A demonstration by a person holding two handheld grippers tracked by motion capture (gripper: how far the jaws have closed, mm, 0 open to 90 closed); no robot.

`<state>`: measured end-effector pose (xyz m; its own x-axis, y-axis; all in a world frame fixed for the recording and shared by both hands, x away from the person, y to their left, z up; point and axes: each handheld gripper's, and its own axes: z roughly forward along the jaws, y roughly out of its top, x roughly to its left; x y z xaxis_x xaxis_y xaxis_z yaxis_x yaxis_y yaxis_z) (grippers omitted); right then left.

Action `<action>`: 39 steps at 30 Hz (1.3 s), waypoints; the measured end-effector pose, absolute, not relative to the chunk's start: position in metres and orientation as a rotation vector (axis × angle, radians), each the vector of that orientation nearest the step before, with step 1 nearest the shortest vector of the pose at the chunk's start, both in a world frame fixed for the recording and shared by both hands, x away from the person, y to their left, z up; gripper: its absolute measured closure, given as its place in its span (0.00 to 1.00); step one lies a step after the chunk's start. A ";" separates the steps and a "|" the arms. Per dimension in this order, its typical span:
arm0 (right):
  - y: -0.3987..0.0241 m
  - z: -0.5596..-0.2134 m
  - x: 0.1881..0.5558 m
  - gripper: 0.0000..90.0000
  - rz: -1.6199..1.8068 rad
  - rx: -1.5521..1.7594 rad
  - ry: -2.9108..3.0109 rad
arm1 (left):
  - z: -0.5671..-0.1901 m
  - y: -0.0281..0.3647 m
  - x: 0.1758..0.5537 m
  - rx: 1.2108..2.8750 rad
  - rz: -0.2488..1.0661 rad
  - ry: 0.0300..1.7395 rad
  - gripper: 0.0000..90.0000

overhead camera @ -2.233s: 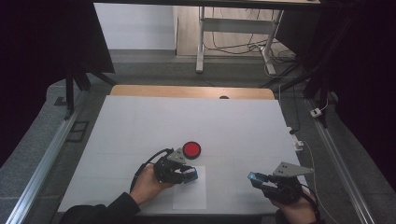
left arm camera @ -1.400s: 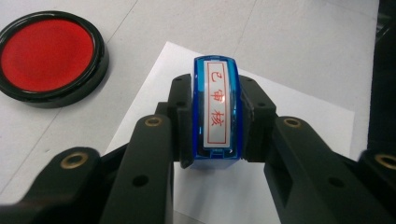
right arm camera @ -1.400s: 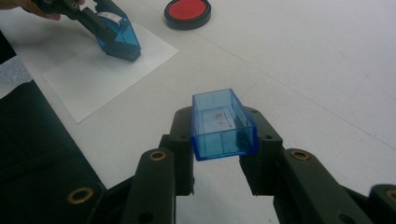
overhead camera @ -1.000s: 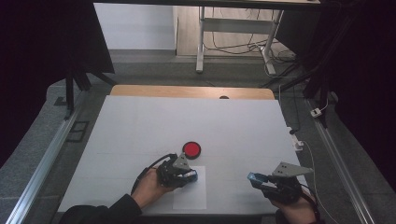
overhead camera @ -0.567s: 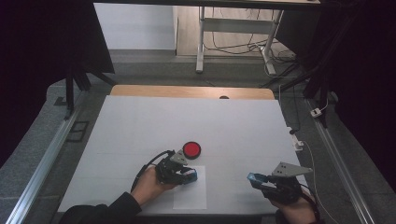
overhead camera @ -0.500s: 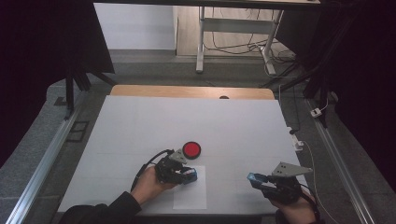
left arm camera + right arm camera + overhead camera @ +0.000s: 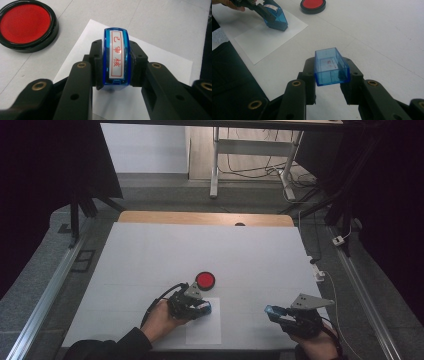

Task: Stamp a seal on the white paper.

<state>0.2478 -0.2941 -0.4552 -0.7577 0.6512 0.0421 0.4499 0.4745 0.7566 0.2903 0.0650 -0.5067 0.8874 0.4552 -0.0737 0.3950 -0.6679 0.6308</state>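
Note:
A blue stamp with a white label of red characters sits between the jaws of my left gripper, which is shut on it. In the right gripper view the stamp stands tilted with its base on the far corner of a white paper sheet. My right gripper is shut on a clear blue stamp cap, held above the table with its hollow side up. In the high view the left gripper is at the paper's top edge, and the right gripper is near the table's front right.
A round red ink pad in a black rim lies just beyond the left gripper, also at the upper left of the left gripper view. The white table stretches to a wooden far edge. A white cable hangs off the table's right side.

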 end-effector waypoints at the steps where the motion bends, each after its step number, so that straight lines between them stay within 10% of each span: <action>1: -0.294 -0.455 0.248 0.76 1.156 0.943 2.472 | -0.507 0.065 0.291 2.382 0.114 0.608 0.78; 39: -0.296 -0.455 0.249 0.75 1.167 0.949 2.481 | -0.474 0.084 0.297 2.283 0.045 0.596 0.77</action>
<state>0.2485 -0.2957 -0.4552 -0.7606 0.6468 0.0558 0.4555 0.4705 0.7557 0.2971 0.0844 -0.4740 0.8903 0.4312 -0.1463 0.4042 -0.6005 0.6899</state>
